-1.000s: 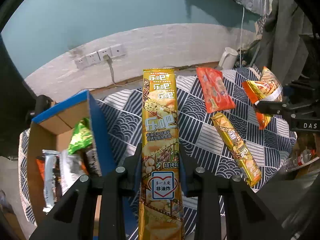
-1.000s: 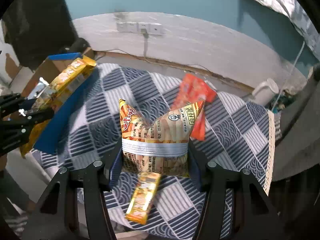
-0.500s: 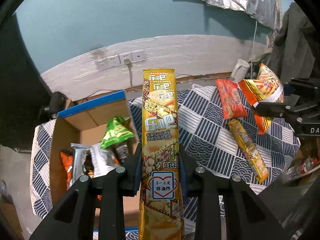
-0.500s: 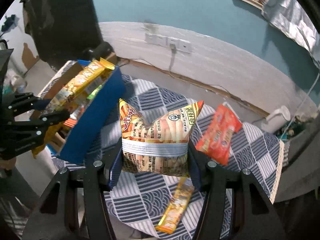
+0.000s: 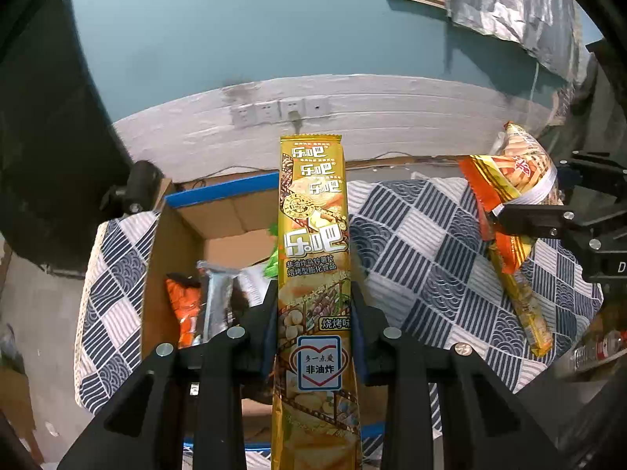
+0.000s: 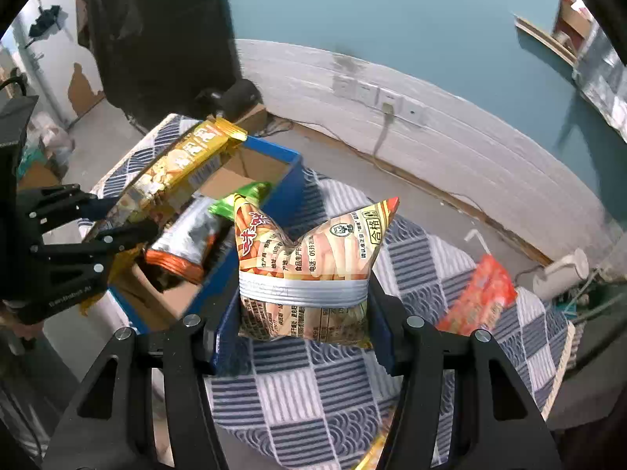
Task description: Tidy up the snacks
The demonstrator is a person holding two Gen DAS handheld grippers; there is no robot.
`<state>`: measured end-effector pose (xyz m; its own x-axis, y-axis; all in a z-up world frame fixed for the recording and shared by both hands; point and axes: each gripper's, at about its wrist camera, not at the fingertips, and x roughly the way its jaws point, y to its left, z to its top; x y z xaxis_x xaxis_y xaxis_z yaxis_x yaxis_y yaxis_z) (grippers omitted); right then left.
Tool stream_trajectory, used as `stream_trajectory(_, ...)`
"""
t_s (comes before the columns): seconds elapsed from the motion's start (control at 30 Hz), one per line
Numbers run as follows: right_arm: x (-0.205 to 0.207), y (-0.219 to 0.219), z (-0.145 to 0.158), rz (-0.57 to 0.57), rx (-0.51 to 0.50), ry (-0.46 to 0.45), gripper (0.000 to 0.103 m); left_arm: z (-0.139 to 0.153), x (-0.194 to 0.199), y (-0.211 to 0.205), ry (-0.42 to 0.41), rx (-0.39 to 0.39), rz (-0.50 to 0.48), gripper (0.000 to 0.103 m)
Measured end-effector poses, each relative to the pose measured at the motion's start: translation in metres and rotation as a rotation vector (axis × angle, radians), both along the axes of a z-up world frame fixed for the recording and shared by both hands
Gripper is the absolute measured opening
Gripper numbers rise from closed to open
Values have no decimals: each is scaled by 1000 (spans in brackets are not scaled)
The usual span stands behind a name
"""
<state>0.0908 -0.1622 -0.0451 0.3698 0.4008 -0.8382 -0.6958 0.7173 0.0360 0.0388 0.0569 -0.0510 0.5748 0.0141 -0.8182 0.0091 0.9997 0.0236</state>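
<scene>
Gold foil fills the middle of the left wrist view: a long gold chip packet [image 5: 313,258] stands upright, pinched at its lower part by the left claw [image 5: 313,329]. Behind it sits the cardboard box [image 5: 235,211] with a blue rim, on a tabletop covered by a blue-and-white patterned cloth [image 5: 423,250]. Inside the box lie an orange packet [image 5: 184,305], a silver packet [image 5: 215,297] and a green packet [image 5: 272,262]. To the right of the box, the right claw [image 5: 521,199] pinches an orange snack bag [image 5: 509,180], and a second long gold packet [image 5: 525,309] lies on the cloth below that bag.

In the right wrist view, the right claw [image 6: 303,309] is closed on the orange snack bag [image 6: 309,270], which hangs over the cloth [image 6: 333,391] just right of the box [image 6: 258,168]. The left claw [image 6: 113,219] holds the gold chip packet [image 6: 184,164] over the box. A red packet [image 6: 478,297] lies on the cloth well right of the box.
</scene>
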Motion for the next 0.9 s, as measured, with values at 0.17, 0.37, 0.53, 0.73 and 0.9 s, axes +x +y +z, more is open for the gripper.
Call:
stream_trajectory(0.17, -1, 36, -11, 56, -5, 26, 56, -8, -2, 25, 11, -3, 46, 31)
stream_trajectory(0.37, -4, 81, -27, 124, -33, 47, 57, -18, 3, 52, 31, 5, 98, 31)
stream_trajectory(0.53, -5, 109, -37, 162, -43, 71, 57, -25, 7, 72, 44, -2, 142, 31)
stream_trajectory(0.73, 3, 137, -51, 185, -21, 122, 59, -38, 10, 90, 81, -21, 183, 33)
stream_trajectory(0.9, 9, 136, -57, 168, -9, 153, 64, -38, 14, 94, 75, -10, 206, 39)
